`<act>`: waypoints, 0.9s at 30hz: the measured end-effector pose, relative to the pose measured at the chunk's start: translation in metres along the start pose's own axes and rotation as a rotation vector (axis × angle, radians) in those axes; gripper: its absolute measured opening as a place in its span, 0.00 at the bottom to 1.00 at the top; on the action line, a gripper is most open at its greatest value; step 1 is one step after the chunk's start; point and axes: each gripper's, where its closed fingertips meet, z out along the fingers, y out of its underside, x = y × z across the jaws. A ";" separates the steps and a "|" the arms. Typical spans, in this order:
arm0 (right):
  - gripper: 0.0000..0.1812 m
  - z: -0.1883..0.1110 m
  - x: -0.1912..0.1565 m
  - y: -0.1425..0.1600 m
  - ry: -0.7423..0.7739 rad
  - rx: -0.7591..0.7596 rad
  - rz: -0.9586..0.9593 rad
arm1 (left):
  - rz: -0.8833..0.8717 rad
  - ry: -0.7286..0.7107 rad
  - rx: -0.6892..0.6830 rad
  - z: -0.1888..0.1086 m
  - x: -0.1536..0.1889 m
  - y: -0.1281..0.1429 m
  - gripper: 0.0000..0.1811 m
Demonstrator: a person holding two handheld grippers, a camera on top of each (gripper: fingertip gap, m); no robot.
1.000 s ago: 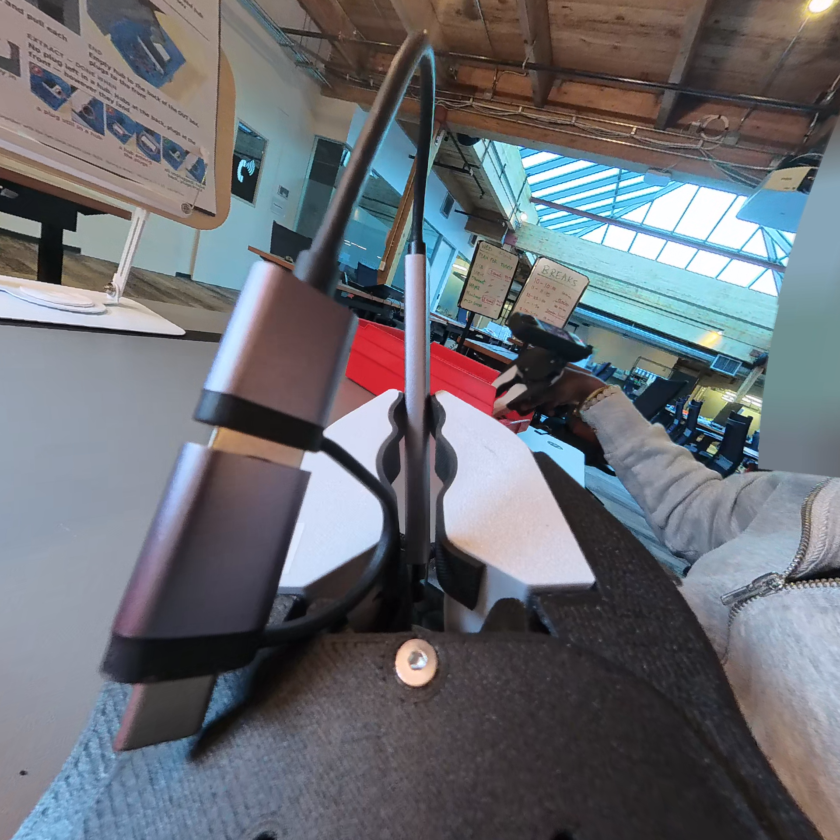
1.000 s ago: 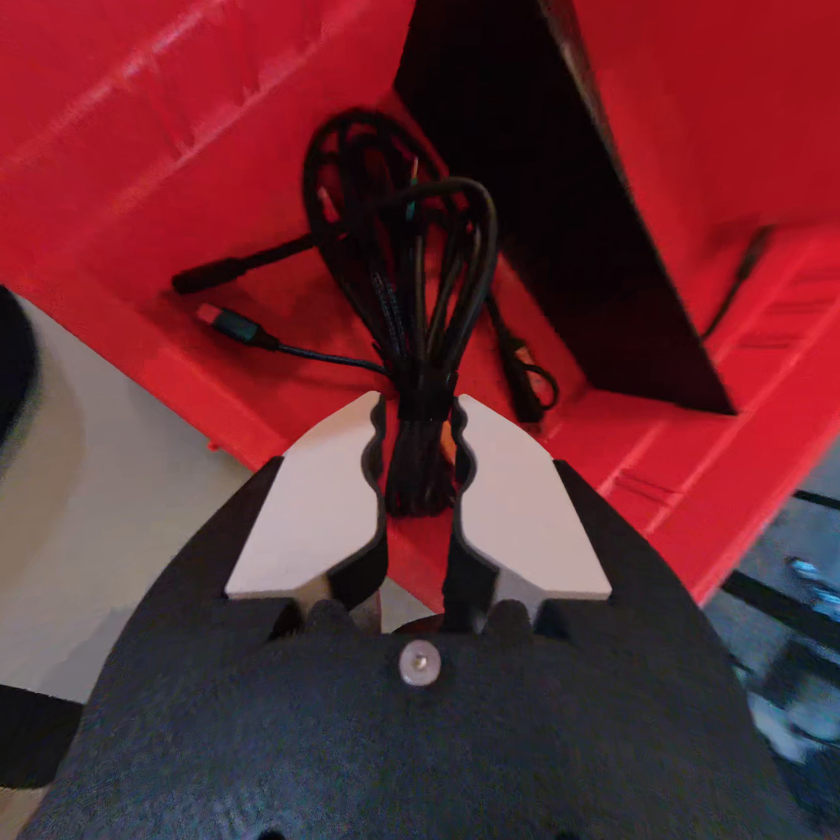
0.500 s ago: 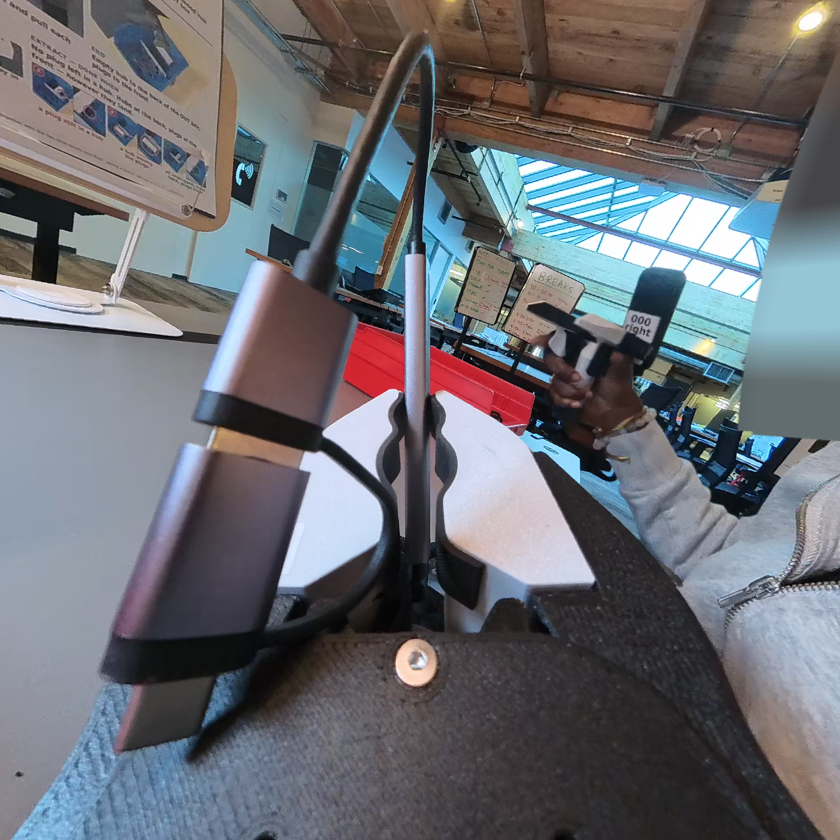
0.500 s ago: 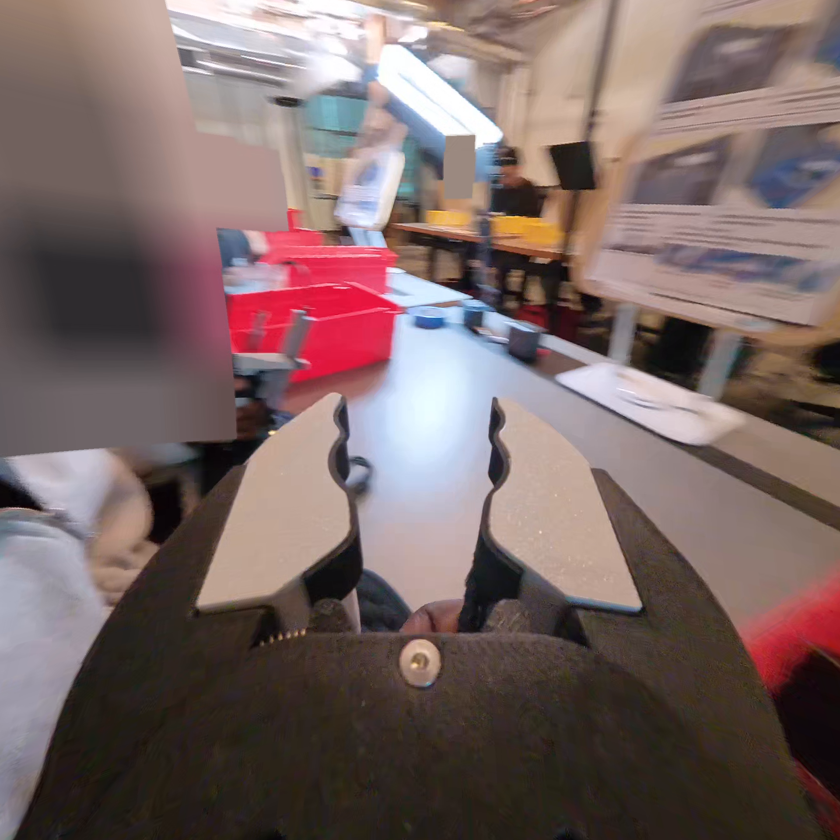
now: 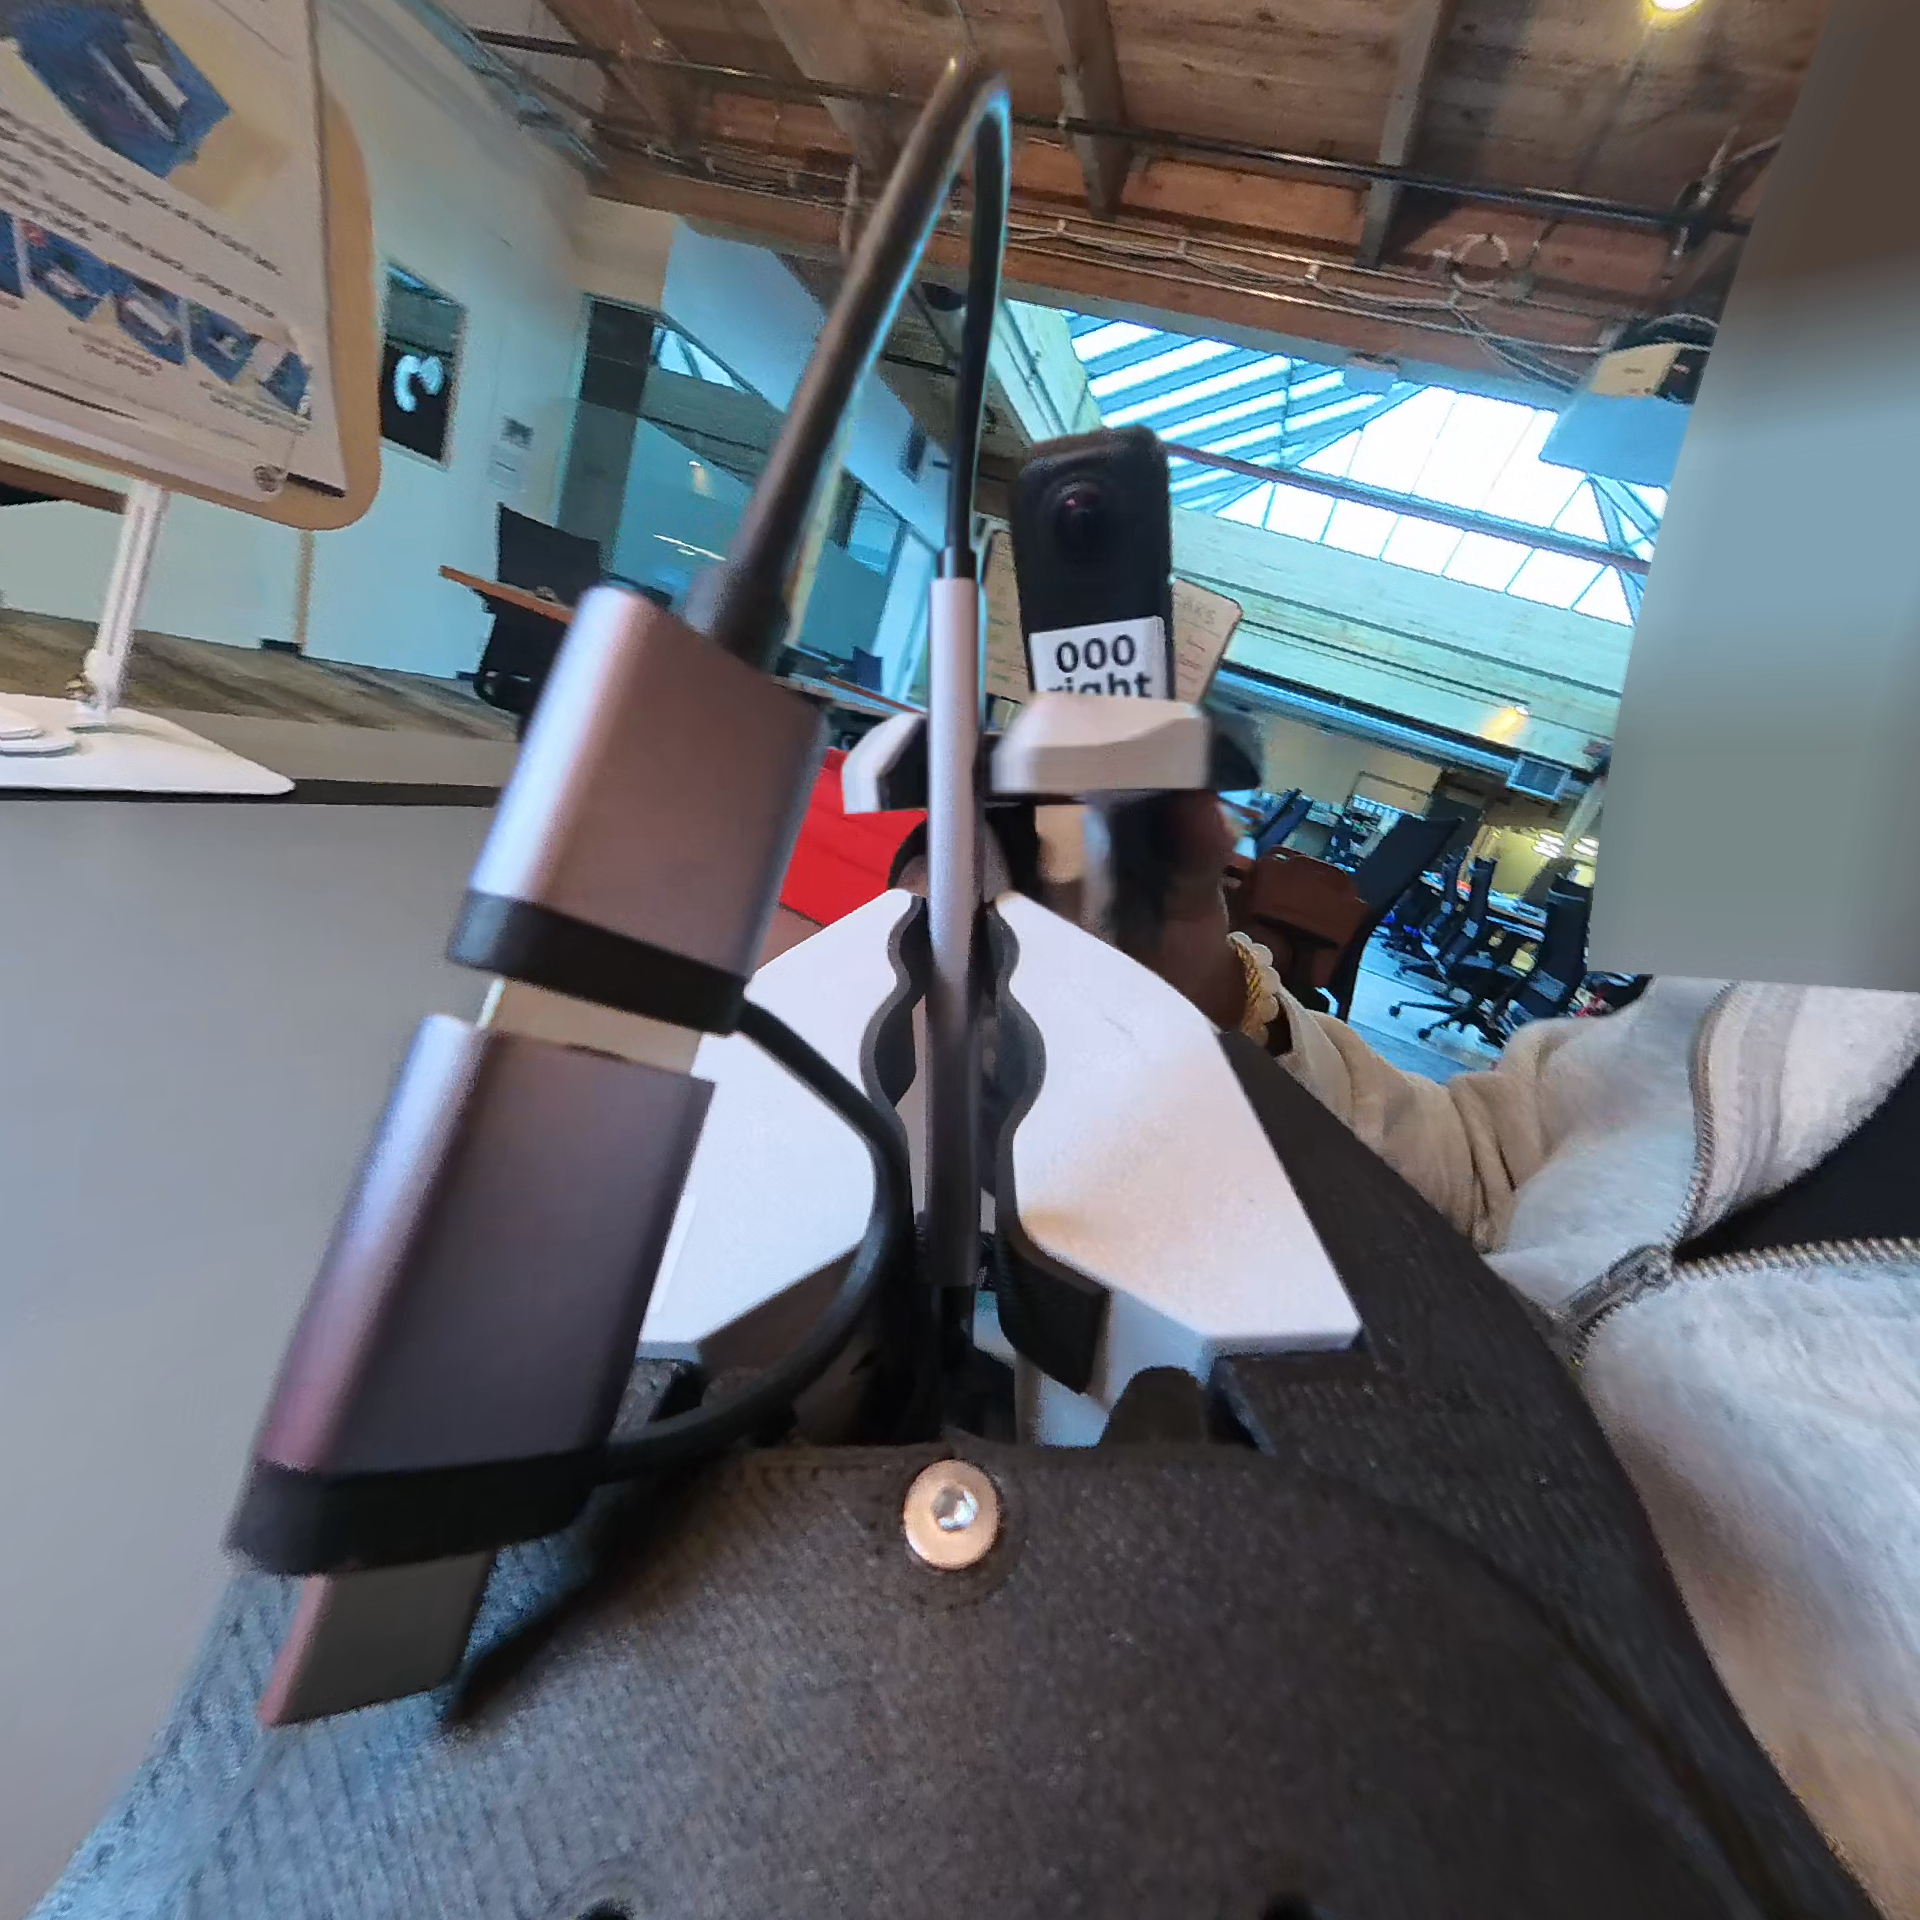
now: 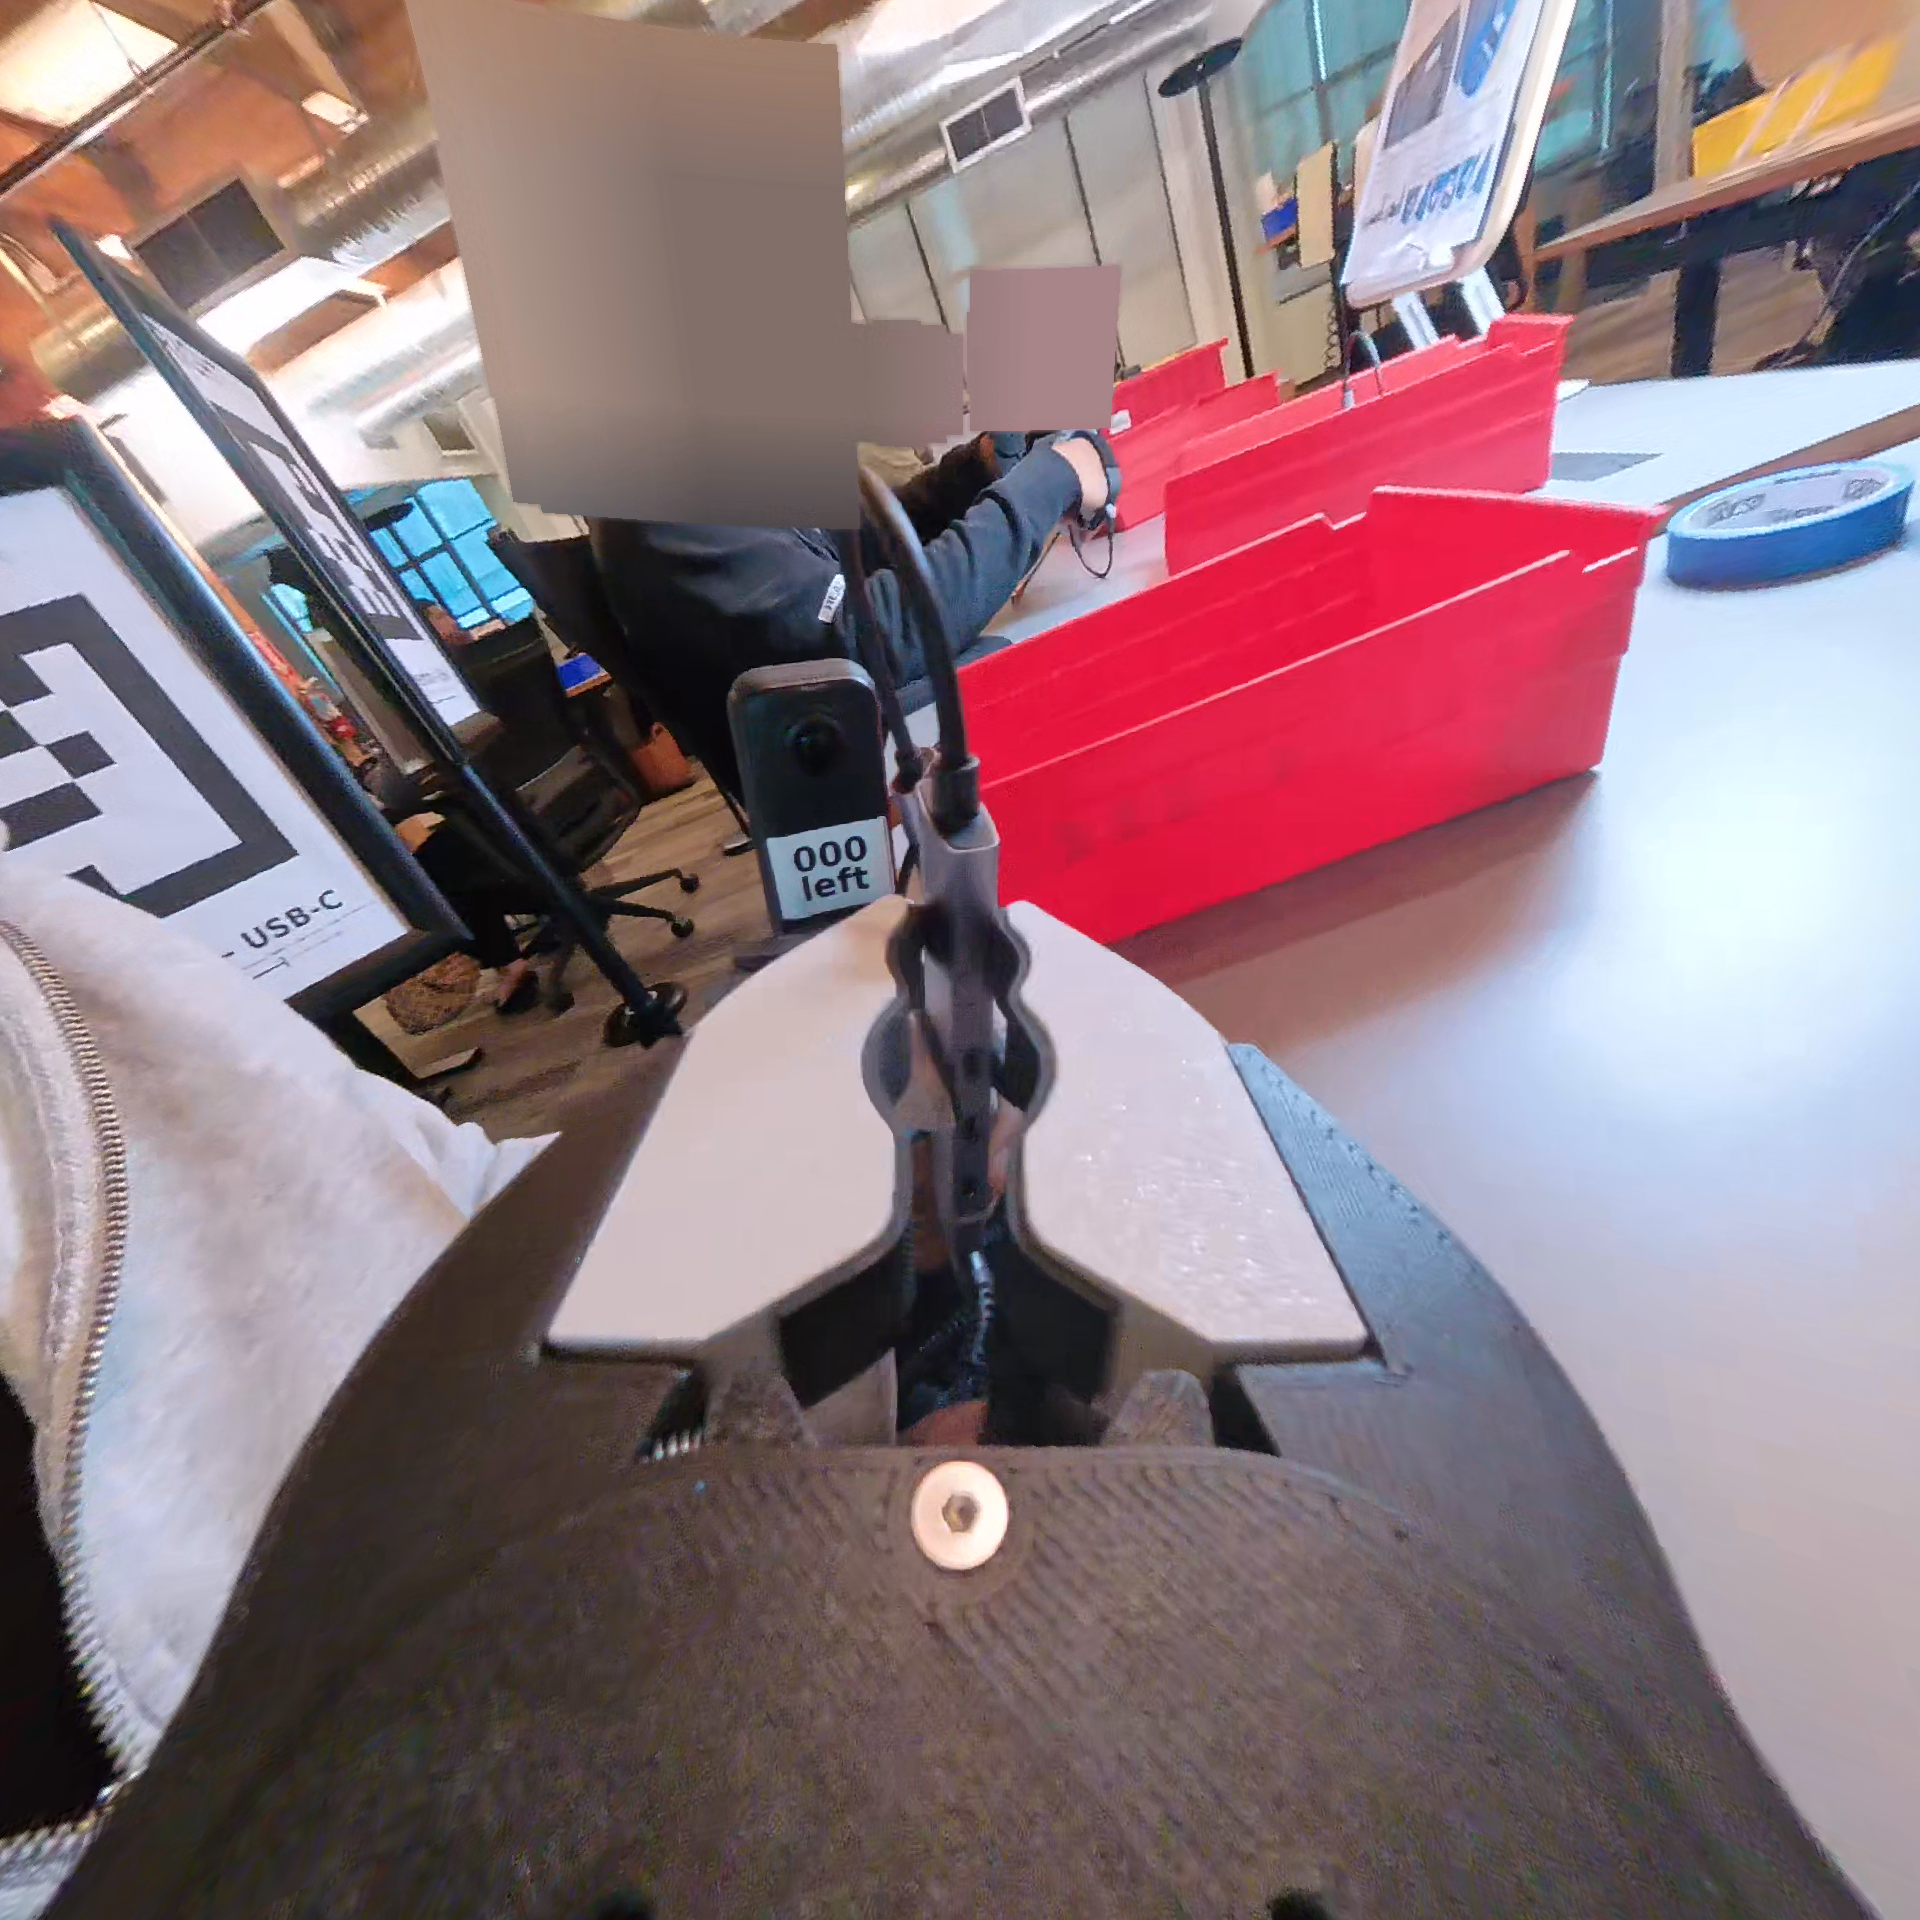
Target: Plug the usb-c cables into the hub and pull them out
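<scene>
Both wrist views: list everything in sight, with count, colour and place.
hub: one, grey, edge-on between both grippers
cable: one, dark, arching above hub
plugs: two, grey, joined end to end, left of left gripper
bins: at least three, red, on table
tape: one roll, blue, beyond nearest bin
table: one, grey
sign: one, white, on stand, at table's far side
marker board: one, black-and-white, beside table
left gripper: black, white fingers, shut on hub
right gripper: same colours, shut on hub
jacket: pale, zipped
</scene>
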 end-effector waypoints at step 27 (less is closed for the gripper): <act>0.22 -0.059 -0.012 -0.003 0.603 -0.105 -0.593 | -0.190 -0.318 0.312 0.016 -0.046 -0.036 0.05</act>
